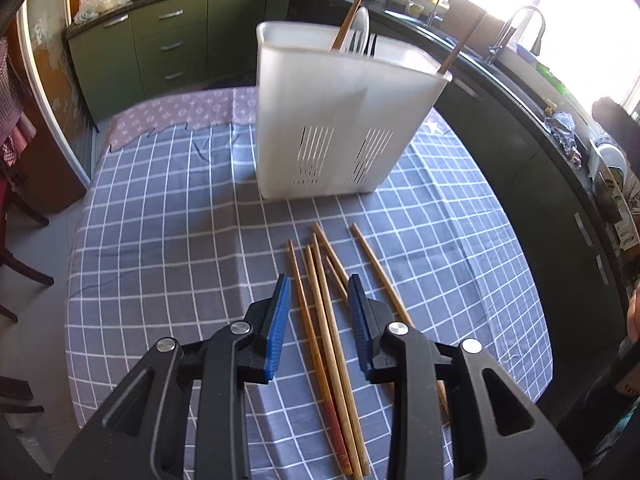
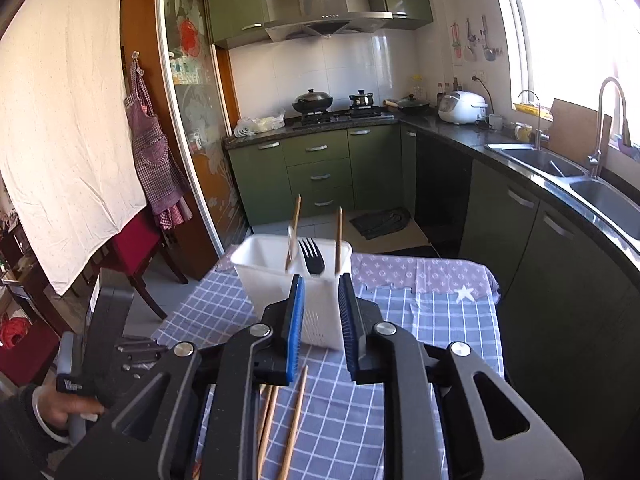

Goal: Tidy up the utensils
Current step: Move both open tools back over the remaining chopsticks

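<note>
Chopsticks loose before the white holder

Left wrist view: left gripper [image 1: 319, 280] hangs wide open, gripping nothing — several chopsticks [image 1: 324, 312] lie between its fingers on the checked tablecloth [image 1: 168, 216], near the utensil holder [image 1: 340, 120].

Right wrist view: right gripper [image 2: 321, 278] spread open and empty, above the table — holder contains a fork [image 2: 311, 255].

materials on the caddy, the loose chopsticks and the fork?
Caddy: looks like white matte plastic, faintly translucent, with moulded drain slits. Chopsticks: probably wood or bamboo, tan with visible grain; one has a red patterned end. Fork: dark and glossy, metal or plastic, can't tell.
</note>
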`<state>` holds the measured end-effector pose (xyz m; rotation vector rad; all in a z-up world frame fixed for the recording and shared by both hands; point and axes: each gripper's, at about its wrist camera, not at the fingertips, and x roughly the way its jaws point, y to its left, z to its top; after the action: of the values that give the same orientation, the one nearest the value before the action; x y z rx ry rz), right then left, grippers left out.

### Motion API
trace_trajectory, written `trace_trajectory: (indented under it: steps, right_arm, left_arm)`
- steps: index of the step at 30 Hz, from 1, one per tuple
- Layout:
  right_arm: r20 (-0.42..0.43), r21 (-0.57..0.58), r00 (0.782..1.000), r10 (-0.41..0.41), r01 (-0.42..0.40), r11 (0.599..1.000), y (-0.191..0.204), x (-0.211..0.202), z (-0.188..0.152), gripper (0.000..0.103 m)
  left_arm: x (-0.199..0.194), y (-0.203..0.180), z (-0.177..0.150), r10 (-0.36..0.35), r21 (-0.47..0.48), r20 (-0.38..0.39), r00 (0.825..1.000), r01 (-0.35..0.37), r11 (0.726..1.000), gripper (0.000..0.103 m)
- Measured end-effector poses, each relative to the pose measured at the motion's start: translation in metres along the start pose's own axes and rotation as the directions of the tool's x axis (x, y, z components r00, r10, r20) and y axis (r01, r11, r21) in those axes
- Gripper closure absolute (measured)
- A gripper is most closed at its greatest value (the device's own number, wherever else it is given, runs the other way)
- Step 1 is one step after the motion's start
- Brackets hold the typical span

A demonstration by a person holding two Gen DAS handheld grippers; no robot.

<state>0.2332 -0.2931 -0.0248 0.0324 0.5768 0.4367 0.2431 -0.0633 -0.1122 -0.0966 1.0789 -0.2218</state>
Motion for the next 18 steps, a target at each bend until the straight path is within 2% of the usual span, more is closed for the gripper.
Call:
trace_trajectory:
  steps: [3,9,13,18]
  right_arm:
    - [-0.050,0.060,0.999,-0.013,0.016,0.998,-0.013,0.004,-0.042,0.085]
    - [-0.126,0.213,0.991,0.050,-0.022,0.977,-0.044,0.019,-0.097,0.085]
    - [-0.148,0.240,0.987,0.069,-0.032,0.970,-0.050,0.022,-0.113,0.084]
    - [-0.150,0.251,0.985,0.088,-0.048,0.967,-0.048,0.020,-0.114,0.084]
  left_arm:
    - [0.019,0.005,-0.005,0.014,-0.019,-0.059,0.998,-0.016,1.000,0.075]
    - [0.047,0.003,-0.012,0.028,-0.029,-0.141,0.990,-0.032,0.999,0.077]
    - [0.056,0.000,-0.014,0.056,-0.021,-0.155,0.986,-0.060,0.998,0.082]
    - [0.065,0.000,-0.012,0.094,-0.018,-0.172,0.981,-0.098,0.995,0.086]
